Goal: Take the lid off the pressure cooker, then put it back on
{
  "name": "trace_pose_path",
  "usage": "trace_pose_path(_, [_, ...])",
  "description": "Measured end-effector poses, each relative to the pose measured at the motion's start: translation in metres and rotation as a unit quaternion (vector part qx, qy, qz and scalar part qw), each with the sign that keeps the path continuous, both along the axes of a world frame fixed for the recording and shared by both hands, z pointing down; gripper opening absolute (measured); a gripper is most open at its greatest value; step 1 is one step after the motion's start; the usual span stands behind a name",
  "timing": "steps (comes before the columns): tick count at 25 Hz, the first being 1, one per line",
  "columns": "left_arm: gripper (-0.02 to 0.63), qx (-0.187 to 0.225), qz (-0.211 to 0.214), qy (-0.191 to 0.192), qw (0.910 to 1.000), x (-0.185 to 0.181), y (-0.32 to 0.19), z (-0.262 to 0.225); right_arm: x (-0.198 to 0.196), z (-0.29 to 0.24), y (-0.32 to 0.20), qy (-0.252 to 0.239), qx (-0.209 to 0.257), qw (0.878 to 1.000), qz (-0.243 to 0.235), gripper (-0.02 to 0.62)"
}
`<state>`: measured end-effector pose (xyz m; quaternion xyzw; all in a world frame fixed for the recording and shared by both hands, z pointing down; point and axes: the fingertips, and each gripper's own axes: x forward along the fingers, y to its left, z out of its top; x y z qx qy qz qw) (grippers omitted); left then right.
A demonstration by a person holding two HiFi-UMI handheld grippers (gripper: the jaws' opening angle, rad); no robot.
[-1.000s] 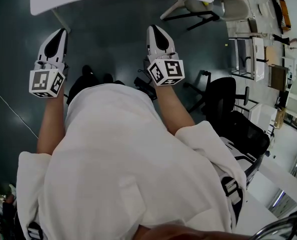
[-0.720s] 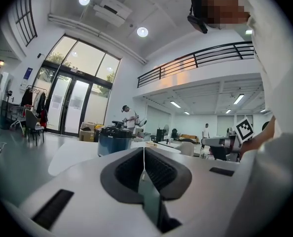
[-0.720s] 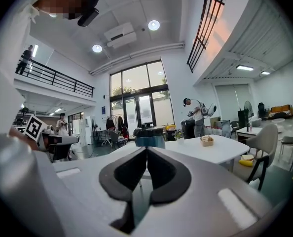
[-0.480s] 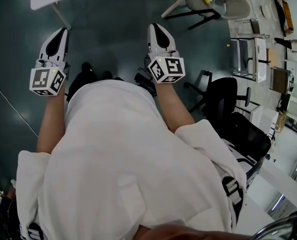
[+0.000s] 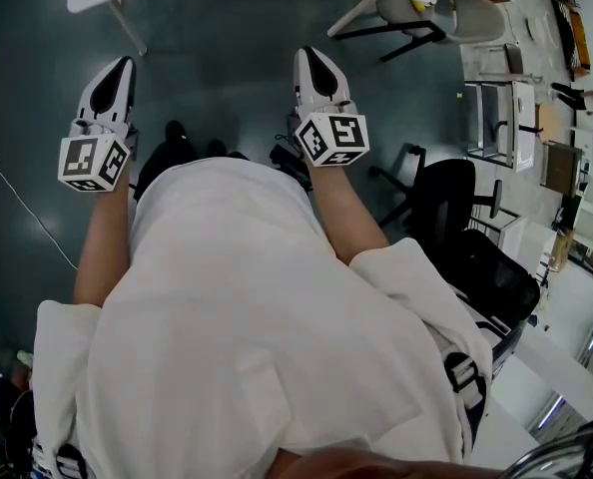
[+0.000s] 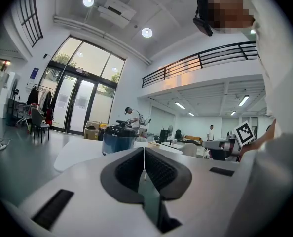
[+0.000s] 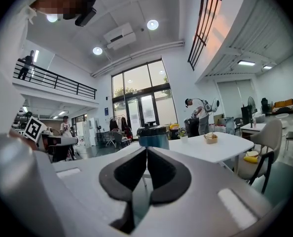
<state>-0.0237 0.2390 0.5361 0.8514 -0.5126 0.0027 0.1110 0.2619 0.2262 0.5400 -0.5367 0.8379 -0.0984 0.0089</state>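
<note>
Pressure cooker (image 7: 153, 136), blue with its dark lid on, stands on the white table (image 7: 220, 150) ahead of both grippers. A small basket (image 7: 210, 138) sits farther along the tabletop, with a pale chair (image 7: 266, 141) beside it, over a dark floor (image 5: 217, 78). The left gripper (image 5: 123, 65) and right gripper (image 5: 309, 56) are held level side by side, jaws clenched and empty.

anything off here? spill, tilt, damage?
Nothing stands out. The pressure cooker stands upright on the white table with its lid on. The left tool and right tool are shut, empty, short of the table.
</note>
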Motion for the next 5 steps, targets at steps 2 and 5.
trace_pose_path(2, [0.014,0.000,-0.001,0.000,1.0000,0.0000,-0.0007,-0.0012,-0.0008,-0.0006,0.0000,0.000,-0.001,1.000,-0.001,0.008])
trace_pose_path(5, [0.014,0.001,-0.001,0.000,1.0000,0.0026,-0.0015,-0.0042,0.0011,-0.0033,-0.0003,0.001,0.000,1.000,-0.001,0.008])
